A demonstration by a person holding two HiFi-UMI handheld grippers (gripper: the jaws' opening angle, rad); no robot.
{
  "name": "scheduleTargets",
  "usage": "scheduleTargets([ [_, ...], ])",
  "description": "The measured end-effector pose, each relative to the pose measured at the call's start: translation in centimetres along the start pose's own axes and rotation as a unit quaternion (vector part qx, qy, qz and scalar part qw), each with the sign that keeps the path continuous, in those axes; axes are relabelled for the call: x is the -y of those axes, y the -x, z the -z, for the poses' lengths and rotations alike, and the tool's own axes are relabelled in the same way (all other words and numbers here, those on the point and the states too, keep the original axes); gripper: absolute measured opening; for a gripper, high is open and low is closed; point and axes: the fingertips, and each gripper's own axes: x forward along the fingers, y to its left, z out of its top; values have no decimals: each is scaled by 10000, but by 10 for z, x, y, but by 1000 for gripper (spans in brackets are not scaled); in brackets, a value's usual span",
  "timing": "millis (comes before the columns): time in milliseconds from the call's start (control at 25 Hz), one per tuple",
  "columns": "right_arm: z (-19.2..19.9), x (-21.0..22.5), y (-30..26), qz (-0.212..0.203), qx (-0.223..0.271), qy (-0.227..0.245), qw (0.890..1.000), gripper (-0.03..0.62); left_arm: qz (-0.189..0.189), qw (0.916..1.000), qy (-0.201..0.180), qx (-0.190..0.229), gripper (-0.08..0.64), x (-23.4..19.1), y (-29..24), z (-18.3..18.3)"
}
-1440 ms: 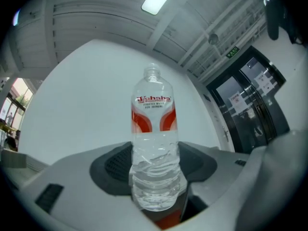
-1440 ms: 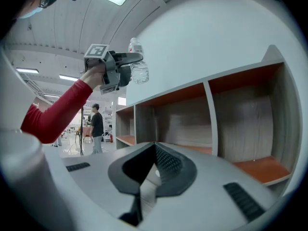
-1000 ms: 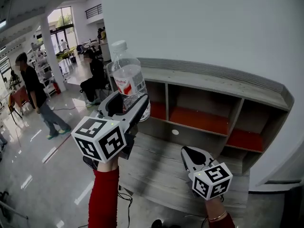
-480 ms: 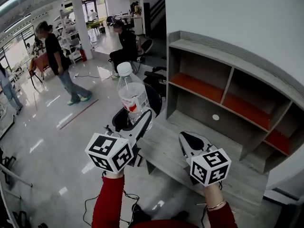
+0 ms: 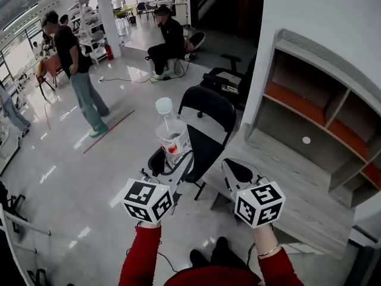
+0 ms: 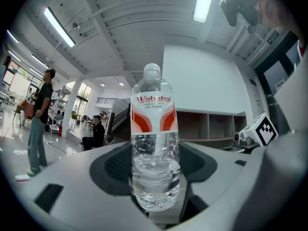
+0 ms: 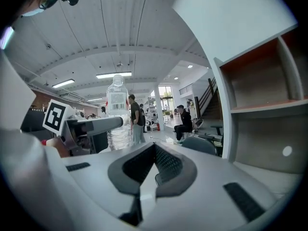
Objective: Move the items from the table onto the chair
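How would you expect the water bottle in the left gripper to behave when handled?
The water bottle looks thin-walled and ribbed, so it probably dents under squeezing. Tall and narrow, it may tip on the chair. It seems partly filled, likely light.

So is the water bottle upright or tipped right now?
Upright, near enough: the water bottle sits cap-up, clamped in the left gripper.
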Motion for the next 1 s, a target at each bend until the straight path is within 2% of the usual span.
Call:
scheduleTargets([
  [280, -2, -5, -81, 157, 85, -50, 9998, 12, -11, 10000, 44, -65, 295, -69, -18, 27],
  [480, -11, 13, -140, 357, 353, -10, 9987, 12, 258, 9996, -89, -108, 295, -106, -59, 36],
  [600, -9, 22, -181, 469, 295, -127, 9984, 12, 481, 9981, -173, -331, 295, -132, -89, 46],
  [800, 6, 53, -223, 1124, 95, -185, 9935, 12, 843, 9935, -115, -750, 295, -167, -130, 79],
  [1000, 32, 74, -247, 1888, -90, -436, 9810, 12, 1339, 9836, 36, -1209, 295, -205, -154, 125],
])
